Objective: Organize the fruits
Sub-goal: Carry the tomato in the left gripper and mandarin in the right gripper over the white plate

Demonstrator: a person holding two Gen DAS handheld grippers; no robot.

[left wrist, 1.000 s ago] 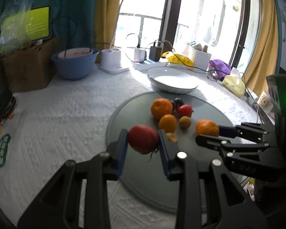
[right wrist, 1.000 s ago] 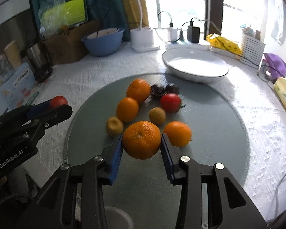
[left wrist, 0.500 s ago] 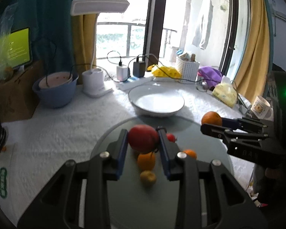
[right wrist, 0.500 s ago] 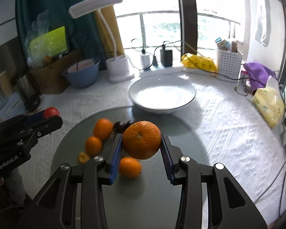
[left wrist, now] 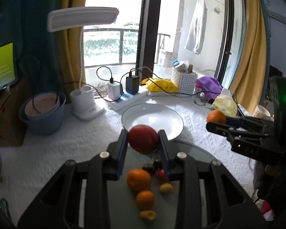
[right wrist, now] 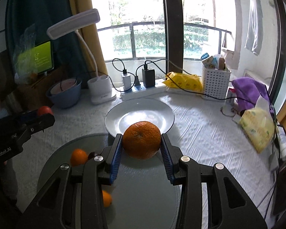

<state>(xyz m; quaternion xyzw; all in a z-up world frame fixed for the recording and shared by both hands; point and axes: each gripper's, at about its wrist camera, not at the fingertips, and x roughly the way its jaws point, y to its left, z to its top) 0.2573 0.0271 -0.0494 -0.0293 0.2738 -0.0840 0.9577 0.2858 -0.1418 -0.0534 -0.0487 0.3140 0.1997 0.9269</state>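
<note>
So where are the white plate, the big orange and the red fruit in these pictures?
white plate [right wrist: 158, 108]: right wrist view, bare far rim.
big orange [right wrist: 141, 139]: right wrist view, middle of its peel, between the fingers.
red fruit [left wrist: 143, 138]: left wrist view, middle of its skin, between the fingers.

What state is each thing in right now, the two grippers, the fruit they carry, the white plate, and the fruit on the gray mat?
left gripper: shut on the red fruit, held above the mat.
red fruit: gripped, off the mat.
right gripper: shut on the large orange.
large orange: gripped, lifted, near the plate.
white plate: upright, nothing in it.
loose fruit: lying on the gray mat.
desk lamp: looks unlit.
</note>
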